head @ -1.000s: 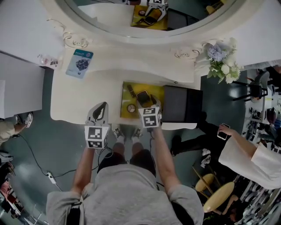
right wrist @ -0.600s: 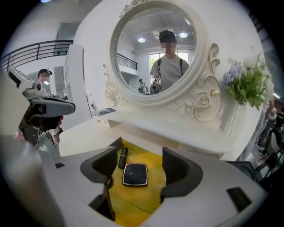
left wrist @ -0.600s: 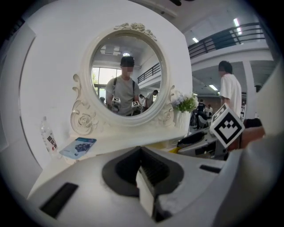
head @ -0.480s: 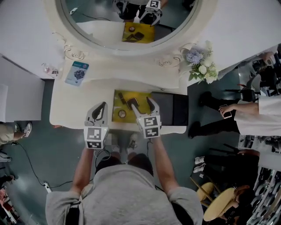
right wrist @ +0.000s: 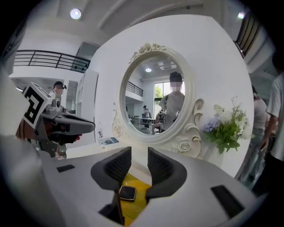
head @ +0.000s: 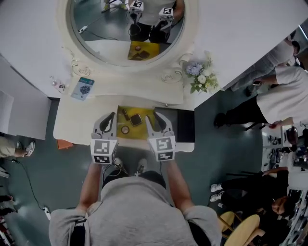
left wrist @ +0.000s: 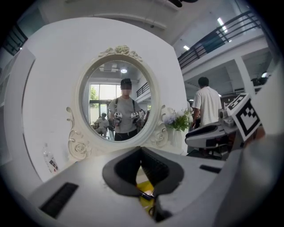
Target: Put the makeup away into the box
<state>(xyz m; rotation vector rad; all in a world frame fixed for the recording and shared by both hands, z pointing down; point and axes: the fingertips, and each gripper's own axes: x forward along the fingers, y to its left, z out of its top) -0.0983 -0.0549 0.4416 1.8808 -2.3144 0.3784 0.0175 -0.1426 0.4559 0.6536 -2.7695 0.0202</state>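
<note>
You're holding left gripper (head: 112,116) shut and empty, right gripper (head: 156,118) just closing partway on nothing; the square compact (head: 136,119) is probably handling light, rigid and slick, so pinch across its flat edges.

1. We see a white wall (head: 240,29) carrying an oval mirror (head: 110,29) in an ornate cream frame.
2. Below stands a cream surface (head: 79,125), with flowers (head: 199,79) near its right end.
3. The floor (head: 43,178) is dark teal.
4. A ceiling light (right wrist: 75,13) glows above a railed balcony (right wrist: 49,60).
</note>
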